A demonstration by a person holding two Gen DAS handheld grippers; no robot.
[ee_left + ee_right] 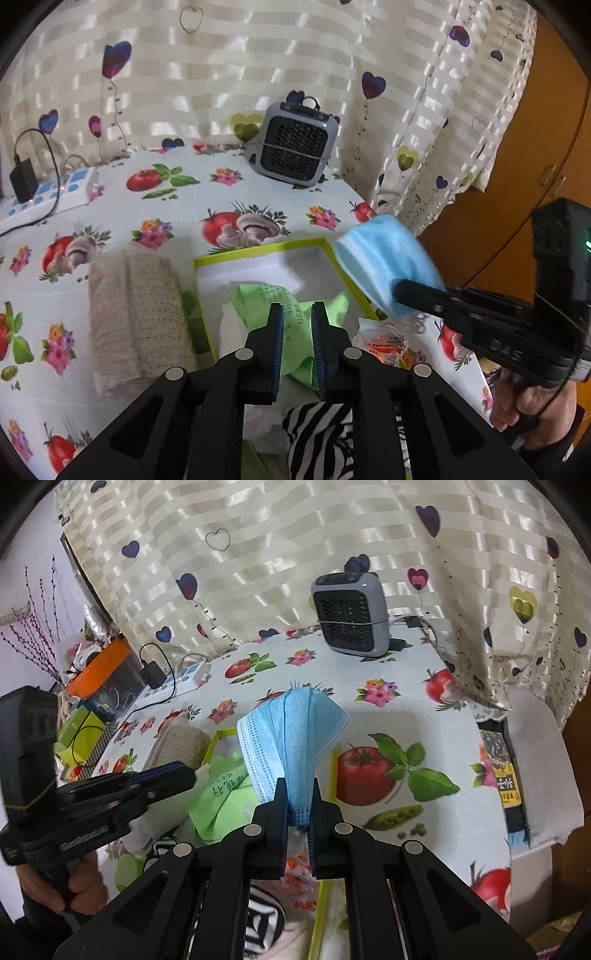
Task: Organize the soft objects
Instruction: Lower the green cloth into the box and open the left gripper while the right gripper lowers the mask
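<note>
My left gripper [297,314] is shut on a light green cloth [291,332] and holds it over the yellow-rimmed box [258,254]. My right gripper [298,788] is shut on a blue face mask [291,734] and holds it in the air over the box's right side; the mask also shows in the left wrist view [384,262]. A white cloth [232,328] lies in the box. A zebra-striped cloth [321,435] lies below my left gripper. A beige rolled bandage [136,317] lies on the table left of the box.
A grey fan heater [295,147] stands at the back of the table by the curtain. A power strip with a black adapter [48,192] sits at the back left. An orange-white packet [384,343] lies right of the box. Clutter [92,686] stands left of the table.
</note>
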